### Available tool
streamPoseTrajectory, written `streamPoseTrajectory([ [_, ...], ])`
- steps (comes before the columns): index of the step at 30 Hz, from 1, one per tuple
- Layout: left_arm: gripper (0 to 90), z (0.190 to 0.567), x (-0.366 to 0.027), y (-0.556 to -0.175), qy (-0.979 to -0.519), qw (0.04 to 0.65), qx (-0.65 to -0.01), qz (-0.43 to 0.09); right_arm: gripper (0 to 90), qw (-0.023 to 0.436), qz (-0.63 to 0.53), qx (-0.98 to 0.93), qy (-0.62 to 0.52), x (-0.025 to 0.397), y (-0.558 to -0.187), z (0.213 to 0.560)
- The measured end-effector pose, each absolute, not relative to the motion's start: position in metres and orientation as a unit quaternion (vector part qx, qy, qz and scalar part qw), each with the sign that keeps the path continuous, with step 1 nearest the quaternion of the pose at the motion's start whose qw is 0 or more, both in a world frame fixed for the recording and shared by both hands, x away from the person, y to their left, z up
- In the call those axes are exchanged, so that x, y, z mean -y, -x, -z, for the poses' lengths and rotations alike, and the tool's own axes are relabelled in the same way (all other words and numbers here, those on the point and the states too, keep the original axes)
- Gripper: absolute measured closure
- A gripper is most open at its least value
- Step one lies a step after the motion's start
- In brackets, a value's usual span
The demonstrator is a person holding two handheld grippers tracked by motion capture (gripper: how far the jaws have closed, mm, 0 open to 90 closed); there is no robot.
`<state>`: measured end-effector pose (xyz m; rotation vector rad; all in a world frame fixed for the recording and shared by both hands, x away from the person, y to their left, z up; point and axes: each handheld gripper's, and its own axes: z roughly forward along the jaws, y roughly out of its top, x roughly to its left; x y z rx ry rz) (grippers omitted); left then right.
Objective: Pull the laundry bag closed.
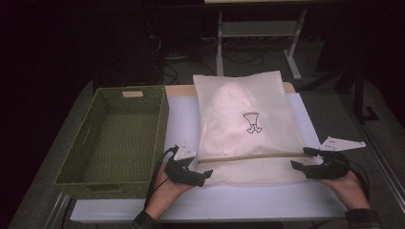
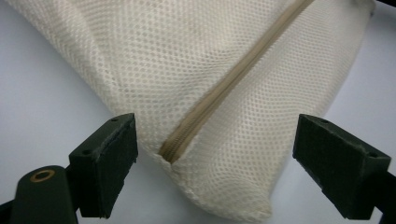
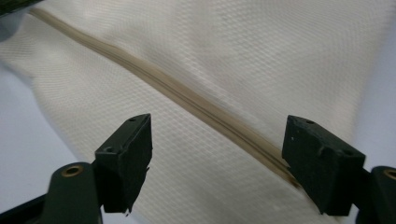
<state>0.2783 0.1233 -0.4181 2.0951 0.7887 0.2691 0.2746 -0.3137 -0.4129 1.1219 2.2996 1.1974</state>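
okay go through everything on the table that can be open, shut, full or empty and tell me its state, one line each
Cream mesh zip bag: lying flat, tan zipper closed.
Green woven rectangular basket: upright, empty.
Left black two-jaw gripper: open, jaws either side of the zipper's end.
Right black two-jaw gripper: open, over the zipper.

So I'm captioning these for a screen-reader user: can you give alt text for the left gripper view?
The left gripper, jaws wide open, straddles a corner of a cream mesh bag lying on a white surface. The end of the bag's beige zipper sits between the jaws.
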Motion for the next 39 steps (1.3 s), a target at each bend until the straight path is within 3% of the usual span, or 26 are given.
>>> streamPoseTrajectory([
  [20, 13.0, 0.431, -0.125, -0.238, -0.856, 0.426, -0.283, -0.078, 12.7, 0.134, -0.417, -0.846, -0.304, 0.232, -0.249, 0.424],
  [25, 12.0, 0.437, -0.127, -0.226, -0.856, 0.424, -0.286, -0.079, 6.7, 0.126, -0.411, -0.854, -0.293, 0.216, -0.243, 0.431],
  [39, 12.1, 0.437, -0.127, -0.224, -0.859, 0.424, -0.276, -0.081, 3.0, 0.111, -0.407, -0.867, -0.265, 0.201, -0.24, 0.438],
])
